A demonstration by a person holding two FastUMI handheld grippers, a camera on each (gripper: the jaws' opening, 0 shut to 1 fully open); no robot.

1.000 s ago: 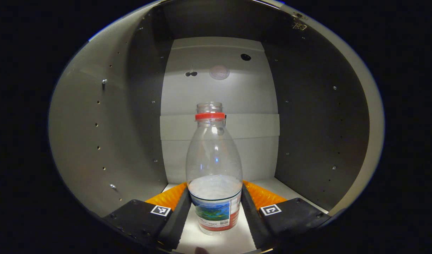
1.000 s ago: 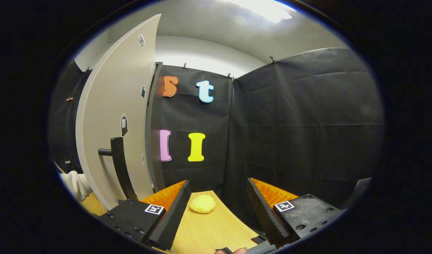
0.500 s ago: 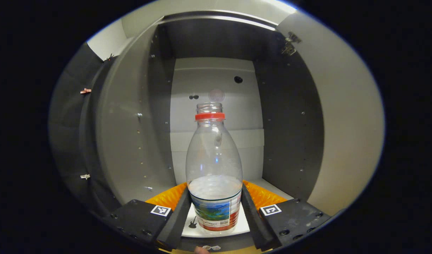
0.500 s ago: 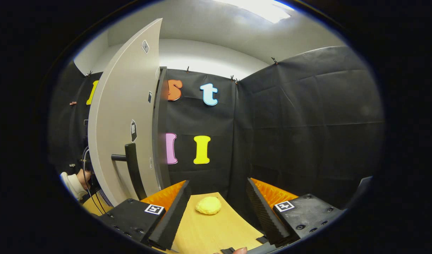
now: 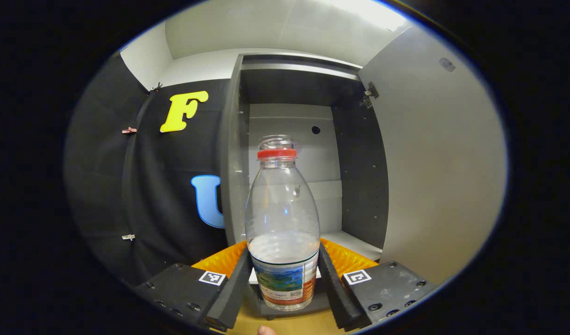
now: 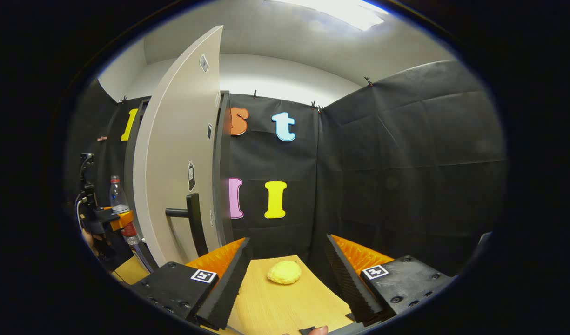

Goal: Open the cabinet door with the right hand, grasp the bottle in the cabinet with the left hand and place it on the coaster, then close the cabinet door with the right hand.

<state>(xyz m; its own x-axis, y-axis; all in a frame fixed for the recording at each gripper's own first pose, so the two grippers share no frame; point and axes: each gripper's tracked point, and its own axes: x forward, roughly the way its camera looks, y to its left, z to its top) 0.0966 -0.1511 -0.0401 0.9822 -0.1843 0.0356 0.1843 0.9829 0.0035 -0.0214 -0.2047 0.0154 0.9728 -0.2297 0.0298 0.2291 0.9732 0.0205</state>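
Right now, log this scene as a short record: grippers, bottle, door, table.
left gripper: shut on the bottle, both fingers pressing its labelled lower part
bottle: clear plastic, upright, no cap, red neck ring, held just outside the cabinet
cabinet door: wide open, dark handle facing the right gripper
right gripper: open, empty, over the wooden table
yellow object: lying on the table beyond the right gripper's fingers
task stage: bottle out, not yet placed
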